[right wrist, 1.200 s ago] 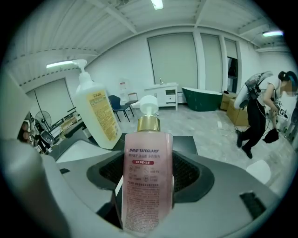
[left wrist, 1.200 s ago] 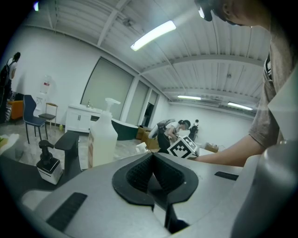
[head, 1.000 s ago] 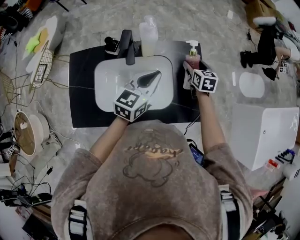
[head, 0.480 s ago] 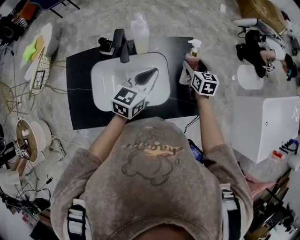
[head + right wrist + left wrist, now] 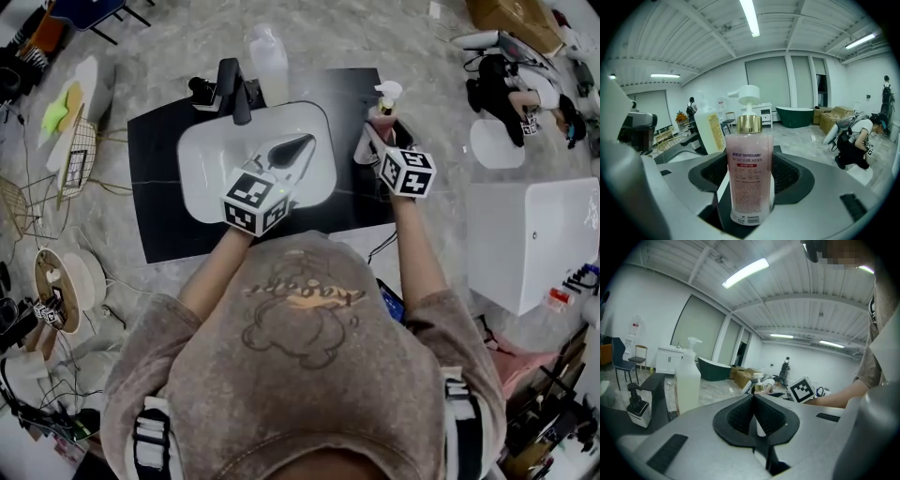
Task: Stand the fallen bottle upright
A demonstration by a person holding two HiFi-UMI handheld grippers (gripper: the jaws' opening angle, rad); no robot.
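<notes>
A pink soap bottle (image 5: 749, 173) with a gold collar and white pump stands upright between the pads of my right gripper (image 5: 750, 161), which is shut on its lower body. The jaws have just closed a little tighter on it. From the head view the bottle (image 5: 382, 111) is at the right end of the black counter (image 5: 159, 216), beside the white basin (image 5: 202, 159), with my right gripper (image 5: 375, 141) behind it. My left gripper (image 5: 302, 145) hovers over the basin, its dark pads (image 5: 740, 416) meeting at the tip with nothing between them.
A black faucet (image 5: 231, 89) stands at the basin's far rim with a tall translucent bottle (image 5: 266, 61) next to it. A white cabinet (image 5: 534, 244) sits to the right of the counter. Wire racks and cables (image 5: 70, 150) lie on the floor to the left.
My right gripper has risen slightly and moved a little away from me with the pink bottle still upright in it. The left gripper has shifted only a little over the basin.
</notes>
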